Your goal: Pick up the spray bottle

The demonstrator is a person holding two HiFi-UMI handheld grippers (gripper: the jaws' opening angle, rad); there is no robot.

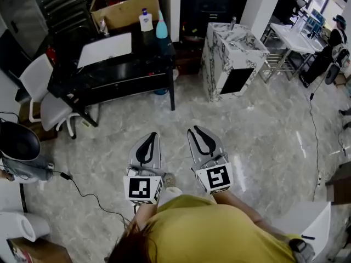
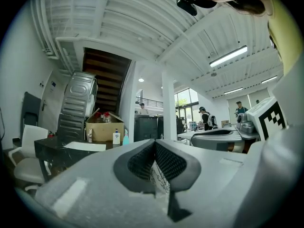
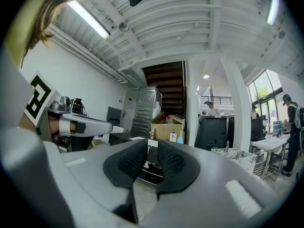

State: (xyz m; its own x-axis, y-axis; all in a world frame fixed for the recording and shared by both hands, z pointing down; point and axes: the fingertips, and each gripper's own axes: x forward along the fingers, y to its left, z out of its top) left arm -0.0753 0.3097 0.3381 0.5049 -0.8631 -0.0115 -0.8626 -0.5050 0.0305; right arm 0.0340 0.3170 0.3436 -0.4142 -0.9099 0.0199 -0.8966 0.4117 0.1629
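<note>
The teal spray bottle (image 1: 162, 26) stands upright at the back right corner of a black table (image 1: 126, 70), next to a white pump bottle (image 1: 145, 21). It shows small and far off in the left gripper view (image 2: 126, 137) and the right gripper view (image 3: 180, 137). Both grippers are held level over the floor, well short of the table. My left gripper (image 1: 152, 134) (image 2: 155, 141) is shut and holds nothing. My right gripper (image 1: 195, 128) (image 3: 152, 144) stands open by a narrow slit, with nothing between its pads.
A white sheet (image 1: 105, 49) and a cardboard box (image 1: 125, 7) sit on the table. A white chair (image 1: 44, 95) stands at its left, a marble-patterned cabinet (image 1: 233, 56) at its right. Cables (image 1: 82, 190) trail over the floor at left. People stand at the far right (image 1: 334, 43).
</note>
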